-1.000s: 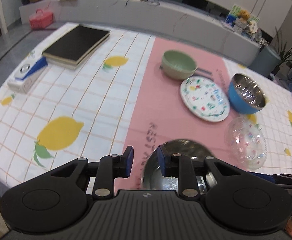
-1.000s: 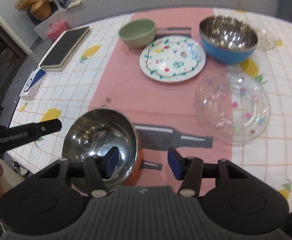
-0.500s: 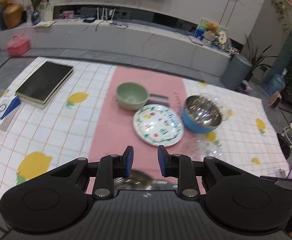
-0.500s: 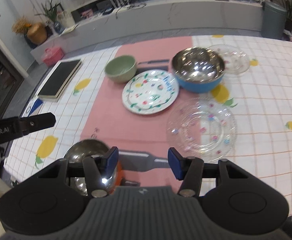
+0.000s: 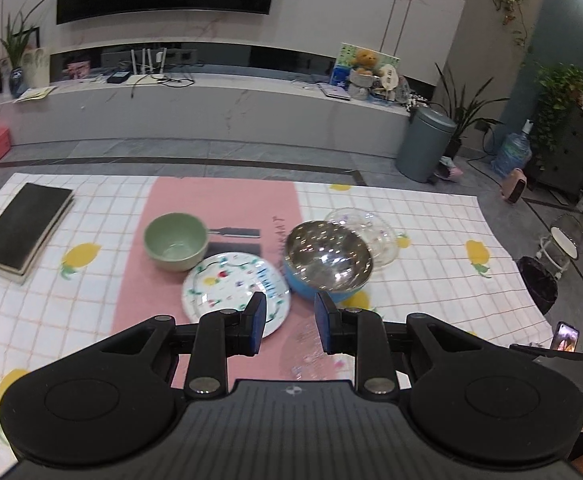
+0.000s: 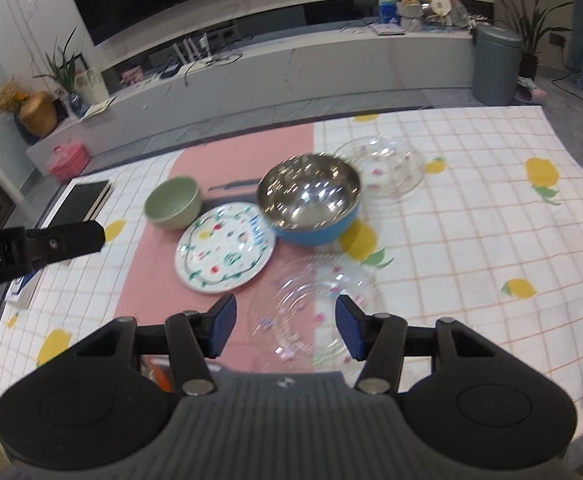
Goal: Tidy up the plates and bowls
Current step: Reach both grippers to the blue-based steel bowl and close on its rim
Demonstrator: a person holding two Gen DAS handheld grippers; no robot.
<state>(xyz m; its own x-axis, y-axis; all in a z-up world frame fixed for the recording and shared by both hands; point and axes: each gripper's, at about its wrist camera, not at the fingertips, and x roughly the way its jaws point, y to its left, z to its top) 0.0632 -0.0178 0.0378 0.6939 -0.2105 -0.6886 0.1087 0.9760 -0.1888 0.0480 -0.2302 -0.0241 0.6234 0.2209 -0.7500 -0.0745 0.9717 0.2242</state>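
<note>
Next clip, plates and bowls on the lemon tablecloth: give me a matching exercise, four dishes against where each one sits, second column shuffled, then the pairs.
Dishes:
1. green bowl
2. painted plate
3. blue bowl with steel inside
4. nearest clear glass plate

Places:
A. on the pink strip, between the green bowl and the blue bowl
B. closest to the camera, seen between the fingers of the right claw
C. farthest left of the four
D. in front of the far clear glass dish, partly hiding it

Pairs: 1-C, 2-A, 3-D, 4-B
</note>
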